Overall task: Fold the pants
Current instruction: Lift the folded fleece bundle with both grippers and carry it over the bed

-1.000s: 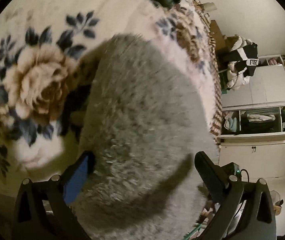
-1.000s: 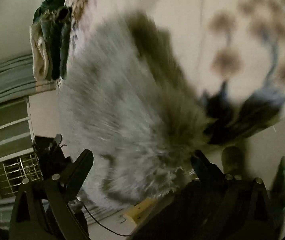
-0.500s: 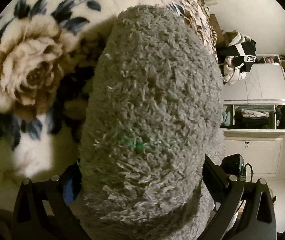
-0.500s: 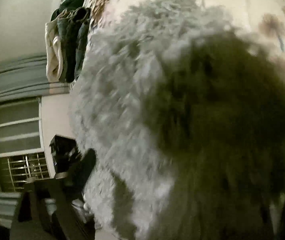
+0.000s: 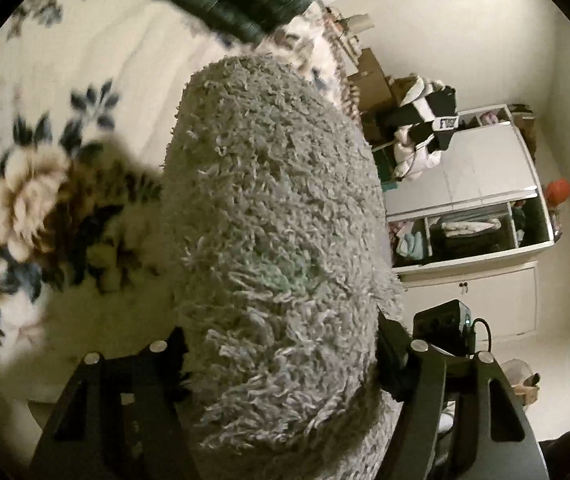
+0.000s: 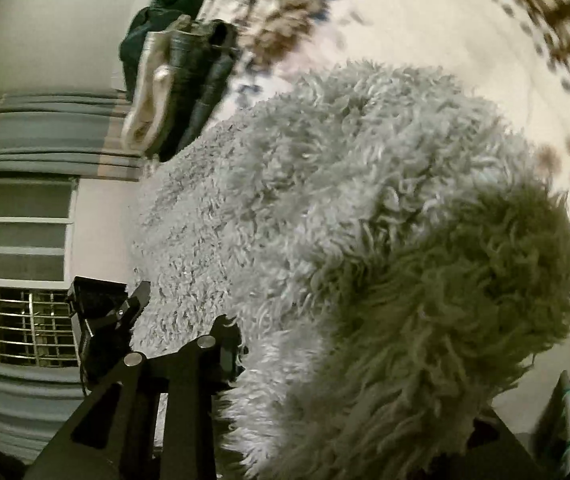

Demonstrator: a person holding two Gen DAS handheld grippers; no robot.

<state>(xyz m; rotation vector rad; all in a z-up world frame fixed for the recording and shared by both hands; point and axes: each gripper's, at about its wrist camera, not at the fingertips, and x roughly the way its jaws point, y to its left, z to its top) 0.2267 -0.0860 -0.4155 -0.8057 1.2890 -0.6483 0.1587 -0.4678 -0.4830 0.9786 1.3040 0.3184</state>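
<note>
- Presently, one pair of grey shaggy fleece pants (image 5: 277, 240) bulges over a floral plush blanket (image 5: 45, 200).
- Left gripper (image 5: 281, 344): two black fingers pinch the fleece at 6 o'clock.
- Right gripper (image 6: 345, 360): fleece between the fingers; only one finger (image 6: 221, 348) visible, clamped against it.
- One folded clothing stack (image 6: 181, 76) at 11 o'clock.

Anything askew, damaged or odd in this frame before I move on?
Nothing looks damaged or spilled. The shaggy grey fleece pants sit bunched between the fingers of the left tool and cover the right tool, above the cream floral blanket. A faint green tint on the pile is the only oddity.
</note>
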